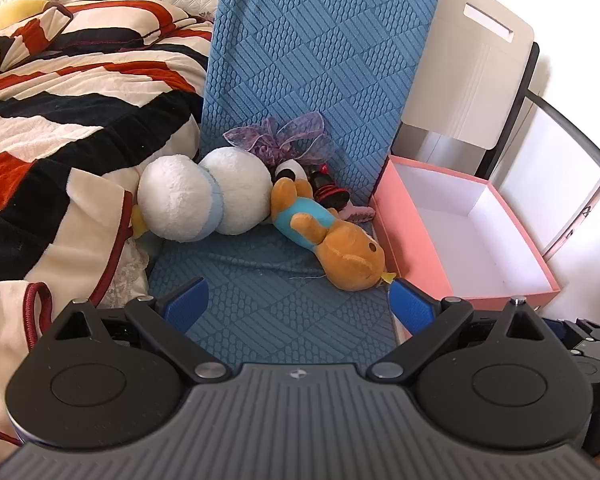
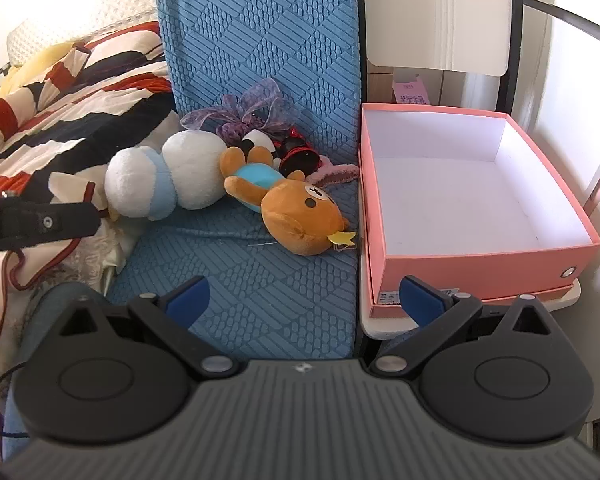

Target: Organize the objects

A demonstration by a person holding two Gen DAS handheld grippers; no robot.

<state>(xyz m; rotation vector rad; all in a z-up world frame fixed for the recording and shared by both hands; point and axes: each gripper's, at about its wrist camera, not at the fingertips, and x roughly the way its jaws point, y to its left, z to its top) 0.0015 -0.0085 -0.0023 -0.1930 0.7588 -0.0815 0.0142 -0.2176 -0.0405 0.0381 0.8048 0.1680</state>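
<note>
I judge sorting has not begun: both the left tongs [image 1: 296, 304] and right tongs [image 2: 306, 300] gape, released. Next I reach for the bear [image 2: 288, 208] beside the empty pink box [image 2: 480, 268].

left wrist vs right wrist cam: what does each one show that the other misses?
Left wrist only: the slotted white board leaning behind the box, slot visible.

Right wrist only: the pink box's front wall with its round grommet, the label sticker at its base, and the bear's face.

Both: the empty pink box, brown bear plush, white plush, purple ribbon, blue cushion, striped blanket. Each gripper open, holding nothing.
</note>
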